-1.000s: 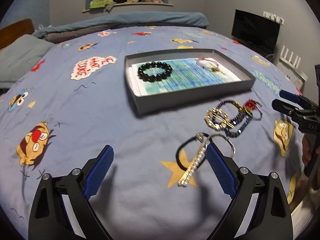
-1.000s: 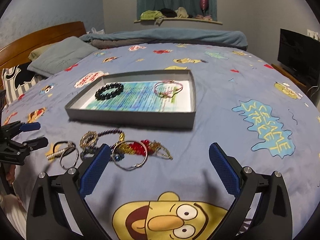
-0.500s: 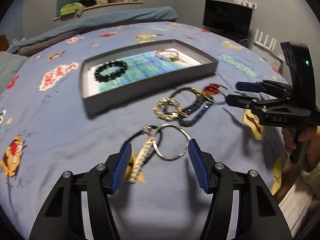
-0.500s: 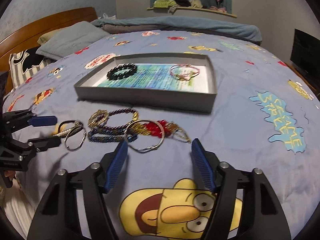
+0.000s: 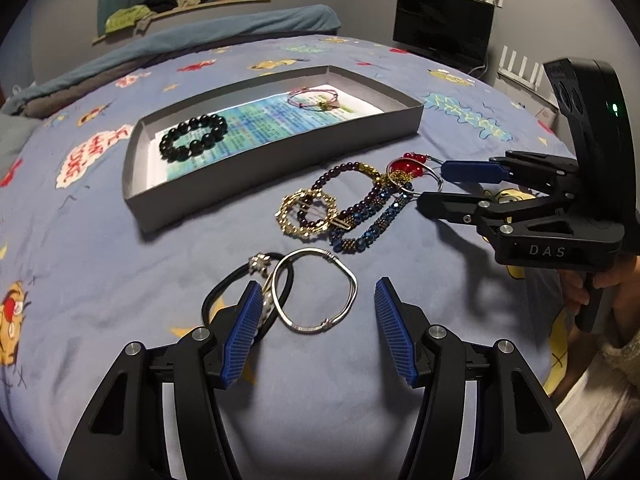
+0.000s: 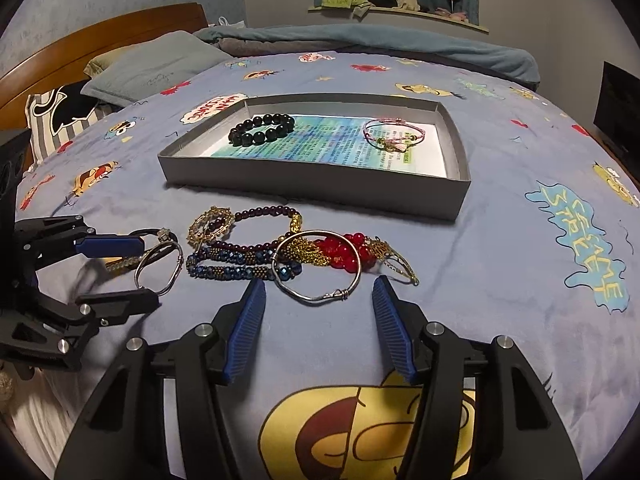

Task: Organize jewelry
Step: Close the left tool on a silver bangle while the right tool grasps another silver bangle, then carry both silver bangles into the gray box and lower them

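Observation:
A grey tray (image 5: 276, 160) (image 6: 320, 190) on the bed holds a black bead bracelet (image 5: 193, 138) (image 6: 262, 130) and a pink cord bracelet (image 5: 316, 99) (image 6: 394, 136). Loose jewelry lies in front of it: a gold ring-shaped piece (image 5: 306, 216), purple and blue bead bracelets (image 5: 372, 216) (image 6: 240, 266), red beads (image 6: 344, 252). My left gripper (image 5: 316, 332) (image 6: 116, 272) is open around a silver bangle (image 5: 320, 290) (image 6: 158, 266), beside a black hair tie (image 5: 236, 288). My right gripper (image 6: 318, 328) (image 5: 444, 186) is open just before a second silver bangle (image 6: 316, 268).
The blue cartoon-print bedsheet (image 6: 520, 240) covers the bed. Pillows (image 6: 132, 68) and a wooden headboard lie at the far left. A folded blanket (image 6: 360, 40) lies at the far end. A black TV (image 5: 444, 32) stands beyond the bed's right side.
Both grippers have moved forward toward the jewelry pile and narrowed their opening. The left one now straddles the silver bangle; the right one is close to the other bangle.

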A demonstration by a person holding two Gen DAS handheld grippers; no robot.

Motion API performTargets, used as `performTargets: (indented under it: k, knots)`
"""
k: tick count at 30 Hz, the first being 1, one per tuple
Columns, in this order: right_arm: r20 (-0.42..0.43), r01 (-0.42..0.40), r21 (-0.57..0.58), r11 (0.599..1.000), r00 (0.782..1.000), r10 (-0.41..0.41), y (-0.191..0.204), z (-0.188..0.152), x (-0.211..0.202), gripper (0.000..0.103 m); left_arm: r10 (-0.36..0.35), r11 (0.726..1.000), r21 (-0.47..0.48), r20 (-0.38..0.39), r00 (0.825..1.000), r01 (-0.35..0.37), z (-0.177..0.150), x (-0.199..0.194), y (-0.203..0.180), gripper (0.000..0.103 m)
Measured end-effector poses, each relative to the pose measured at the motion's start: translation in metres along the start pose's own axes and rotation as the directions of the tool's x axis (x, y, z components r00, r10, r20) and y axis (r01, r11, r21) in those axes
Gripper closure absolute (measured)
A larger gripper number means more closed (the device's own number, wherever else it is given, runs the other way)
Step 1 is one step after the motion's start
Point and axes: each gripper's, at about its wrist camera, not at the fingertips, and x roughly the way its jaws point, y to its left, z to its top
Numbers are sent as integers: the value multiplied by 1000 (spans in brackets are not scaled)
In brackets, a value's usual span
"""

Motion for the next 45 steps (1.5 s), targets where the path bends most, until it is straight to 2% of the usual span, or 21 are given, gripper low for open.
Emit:
performTargets:
  k: [4, 8, 13, 19, 27, 34, 38, 45]
  knots:
    - [7, -1, 0, 1000, 1000, 1, 1, 2, 4, 46, 21, 1000, 15, 5, 1000, -21, 2, 5, -2, 44]
    - [11, -3, -5, 1000, 1000, 3, 3, 2, 8, 47, 30, 999, 19, 7, 1000, -30, 2, 8, 0, 54]
    - [12, -18, 9, 1000, 1000, 17, 2, 4, 11, 54, 29, 999, 24, 13, 999, -30, 3, 6, 0, 54]
    - [19, -17, 15, 1000, 1000, 16, 3, 6, 11, 54, 28, 999, 15, 24, 999, -29, 3, 2, 3, 54]
    - [53, -8, 6, 1000, 999, 8, 1, 8, -1, 55, 38, 999, -11, 76, 996, -37, 7, -14, 12, 54]
    - [125, 5, 4, 1000, 992, -6, 0, 12, -18, 55, 51, 999, -19, 86, 995, -49, 9, -18, 15, 54]
    - [150, 0, 16, 1000, 989, -2, -1, 19, -23, 55, 76, 997, -36, 108, 991, -73, 19, -22, 21, 54]
    - [197, 59, 10, 998, 979, -60, -2, 43, -22, 55, 124, 988, -103, 136, 983, -111, 54, -23, 47, 54]
